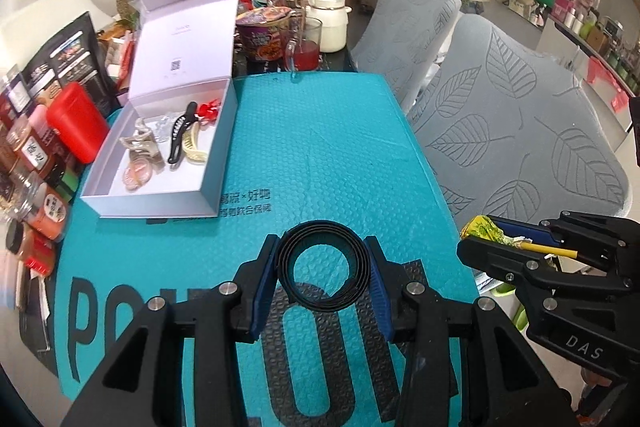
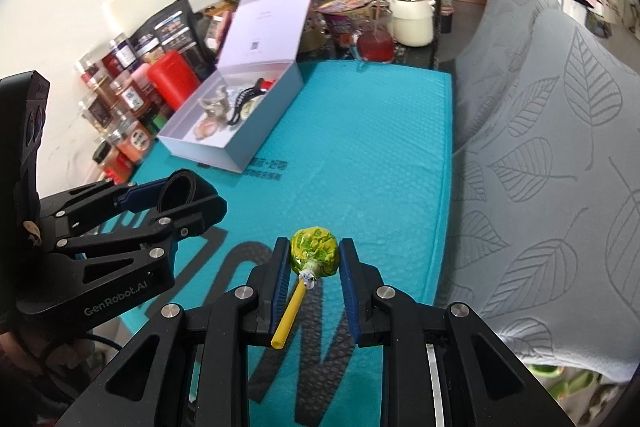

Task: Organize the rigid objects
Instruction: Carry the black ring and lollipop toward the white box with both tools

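The open white cardboard box on the teal-covered counter already held several hair clips. The left gripper clamped a coiled black band, the right gripper a green-wrapped, yellow-stick lollipop; both likely awaited boxing.

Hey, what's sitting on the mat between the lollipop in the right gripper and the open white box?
Nothing: in the right wrist view, only bare teal mat stretches from the lollipop to the open white box.
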`<state>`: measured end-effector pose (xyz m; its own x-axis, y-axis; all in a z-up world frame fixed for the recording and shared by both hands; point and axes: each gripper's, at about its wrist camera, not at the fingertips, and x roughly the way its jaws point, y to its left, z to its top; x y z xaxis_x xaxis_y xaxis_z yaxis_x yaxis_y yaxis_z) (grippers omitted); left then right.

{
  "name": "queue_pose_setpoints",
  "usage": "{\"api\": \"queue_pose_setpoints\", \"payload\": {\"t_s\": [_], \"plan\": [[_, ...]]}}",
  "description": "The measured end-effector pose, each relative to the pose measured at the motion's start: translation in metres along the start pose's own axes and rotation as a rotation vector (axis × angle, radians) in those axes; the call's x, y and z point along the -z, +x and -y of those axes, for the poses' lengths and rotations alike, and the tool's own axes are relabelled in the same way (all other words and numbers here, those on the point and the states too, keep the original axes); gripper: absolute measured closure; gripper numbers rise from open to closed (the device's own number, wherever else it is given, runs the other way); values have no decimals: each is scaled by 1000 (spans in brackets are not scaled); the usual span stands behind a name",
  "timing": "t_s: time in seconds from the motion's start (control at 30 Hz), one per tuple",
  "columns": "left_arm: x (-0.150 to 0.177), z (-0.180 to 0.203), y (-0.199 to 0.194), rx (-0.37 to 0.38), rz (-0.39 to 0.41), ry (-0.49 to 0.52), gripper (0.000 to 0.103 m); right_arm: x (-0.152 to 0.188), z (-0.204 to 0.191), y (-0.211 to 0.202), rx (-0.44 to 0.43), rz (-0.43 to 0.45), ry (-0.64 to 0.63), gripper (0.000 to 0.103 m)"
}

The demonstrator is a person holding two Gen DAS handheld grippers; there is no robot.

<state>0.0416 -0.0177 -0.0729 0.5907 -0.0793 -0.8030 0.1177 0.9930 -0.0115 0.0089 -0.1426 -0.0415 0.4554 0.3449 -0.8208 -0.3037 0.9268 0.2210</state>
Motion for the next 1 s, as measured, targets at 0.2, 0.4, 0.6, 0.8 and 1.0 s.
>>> {"api": "queue_pose_setpoints", "payload": {"t_s": [0.2, 0.4, 0.6, 0.8, 1.0], "plan": [[11, -5, -22, -49, 14, -57, 62, 5, -18, -9, -63, -10, -64, 79], [21, -17, -42, -98, 34, -108, 62, 7, -36, -10, -123, -24, -120, 79], [27, -39, -57, -126, 49, -158, 62, 0, -59, -9, -169, -21, -170, 79], [23, -64, -64, -149, 64, -170, 62, -12, -86, 0, -197, -29, -214, 79], [17, -88, -67, -155, 67, -179, 62, -27, -110, 10, -209, -25, -231, 79]]}}
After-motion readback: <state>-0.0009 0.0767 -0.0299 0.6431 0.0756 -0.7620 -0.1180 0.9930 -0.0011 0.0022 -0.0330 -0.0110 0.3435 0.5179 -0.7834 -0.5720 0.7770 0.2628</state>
